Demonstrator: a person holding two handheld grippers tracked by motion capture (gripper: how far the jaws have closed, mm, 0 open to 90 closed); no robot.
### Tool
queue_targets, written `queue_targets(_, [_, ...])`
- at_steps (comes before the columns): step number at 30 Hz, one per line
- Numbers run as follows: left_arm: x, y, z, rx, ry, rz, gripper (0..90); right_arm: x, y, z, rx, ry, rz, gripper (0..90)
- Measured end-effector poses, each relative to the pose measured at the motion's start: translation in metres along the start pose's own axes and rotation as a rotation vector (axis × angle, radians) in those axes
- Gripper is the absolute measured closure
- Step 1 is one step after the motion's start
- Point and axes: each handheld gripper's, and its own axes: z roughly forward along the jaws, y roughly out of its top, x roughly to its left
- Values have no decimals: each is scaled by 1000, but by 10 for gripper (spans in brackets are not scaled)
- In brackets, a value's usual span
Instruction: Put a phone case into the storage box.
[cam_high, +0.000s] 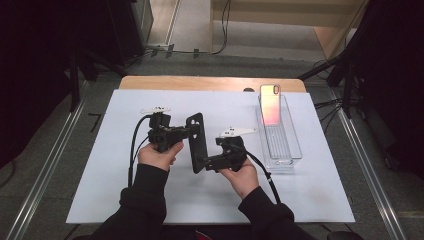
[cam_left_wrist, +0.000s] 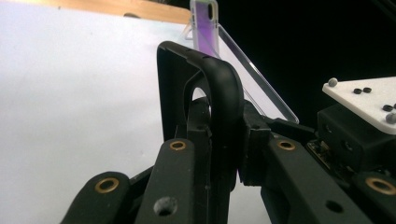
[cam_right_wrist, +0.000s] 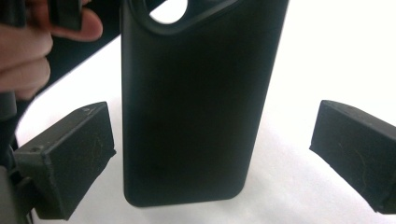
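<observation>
High view: left claw clamps the black phone case; right claw spreads wide around it.

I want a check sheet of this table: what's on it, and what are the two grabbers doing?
Surface: white sheet over a wooden table.
Job's things: black phone case, held up off the sheet.
Clutter: clear tray with a pink phone leaning at its far end.
Grippers: left gripper shut on the case's upper edge; right gripper open, pads apart on either side of the case's lower end.
Cables: a black cable trails from each gripper.
Surroundings: grey floor, metal rails, dark stands.
</observation>
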Motion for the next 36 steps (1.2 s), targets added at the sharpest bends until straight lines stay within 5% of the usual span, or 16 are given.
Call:
queue_targets(8, [-1, -5, 2, -27, 9, 80, 784, -5, -2, -10, 21, 20, -74, 0])
queue_targets(15, [-5, -9, 4, -37, -4, 134, 786, -7, 0, -16, -13, 46, -51, 0])
queue_targets(36, [-21, -20, 10, -33, -41, 159, 785, -17, 20, -4, -18, 84, -29, 0])
